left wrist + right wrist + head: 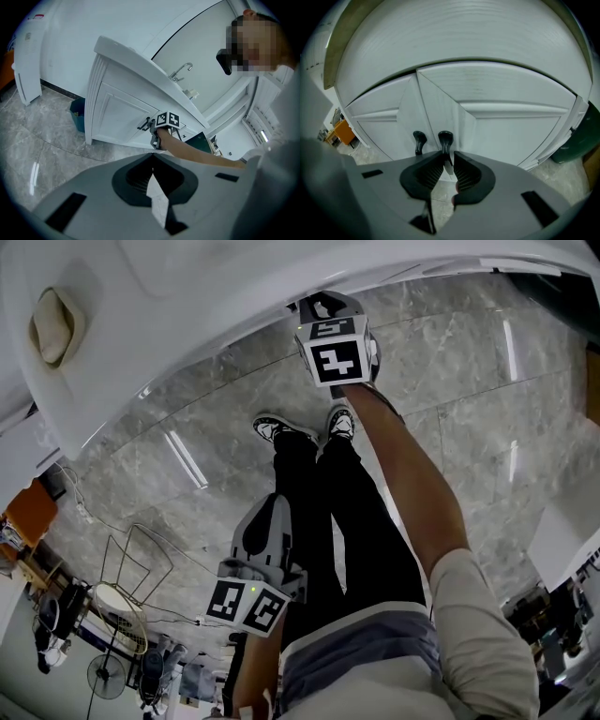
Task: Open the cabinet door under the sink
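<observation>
The white cabinet (117, 117) under the sink has two doors that meet in the middle, each with a black handle. In the right gripper view the right door's handle (445, 139) runs down between my jaws, and my right gripper (446, 157) is shut on its lower part. The left door's handle (419, 140) stands free beside it. From the left gripper view both doors look flush with the cabinet front, with my right gripper (154, 133) at the handles. My left gripper (152, 159) hangs back by my legs (272, 521), shut and holding nothing.
The white sink counter (187, 306) overhangs the right gripper's cube (336, 351). A faucet (180, 70) stands on top. A blue bin (77, 115) sits at the cabinet's left end, a dark green bin (576, 140) at its right. My feet (305, 427) stand on grey marble floor.
</observation>
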Action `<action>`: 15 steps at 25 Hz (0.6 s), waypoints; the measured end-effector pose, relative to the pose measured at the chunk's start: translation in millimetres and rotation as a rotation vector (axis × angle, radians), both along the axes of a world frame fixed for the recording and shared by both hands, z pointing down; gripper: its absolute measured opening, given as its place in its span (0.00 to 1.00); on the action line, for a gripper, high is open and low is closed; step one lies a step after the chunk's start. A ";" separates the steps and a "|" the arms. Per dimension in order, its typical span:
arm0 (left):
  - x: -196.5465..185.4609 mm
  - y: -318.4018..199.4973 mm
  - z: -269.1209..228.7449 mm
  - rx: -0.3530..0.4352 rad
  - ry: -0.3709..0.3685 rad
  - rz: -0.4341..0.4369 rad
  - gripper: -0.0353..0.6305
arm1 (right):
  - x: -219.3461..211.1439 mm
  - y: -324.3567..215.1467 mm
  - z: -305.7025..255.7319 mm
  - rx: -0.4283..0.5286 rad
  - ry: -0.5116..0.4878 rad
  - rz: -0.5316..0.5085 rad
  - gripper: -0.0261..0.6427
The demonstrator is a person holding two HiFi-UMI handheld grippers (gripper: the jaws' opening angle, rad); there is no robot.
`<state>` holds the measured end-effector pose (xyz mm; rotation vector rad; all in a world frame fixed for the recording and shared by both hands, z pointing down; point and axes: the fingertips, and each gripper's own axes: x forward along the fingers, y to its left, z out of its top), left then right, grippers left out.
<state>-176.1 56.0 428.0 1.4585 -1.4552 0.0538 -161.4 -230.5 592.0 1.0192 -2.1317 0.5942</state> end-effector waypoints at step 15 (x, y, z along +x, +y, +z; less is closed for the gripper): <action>0.3 19.4 14.1 -0.037 -0.032 0.010 0.05 | 2.6 8.2 1.4 0.012 -0.014 -0.046 0.13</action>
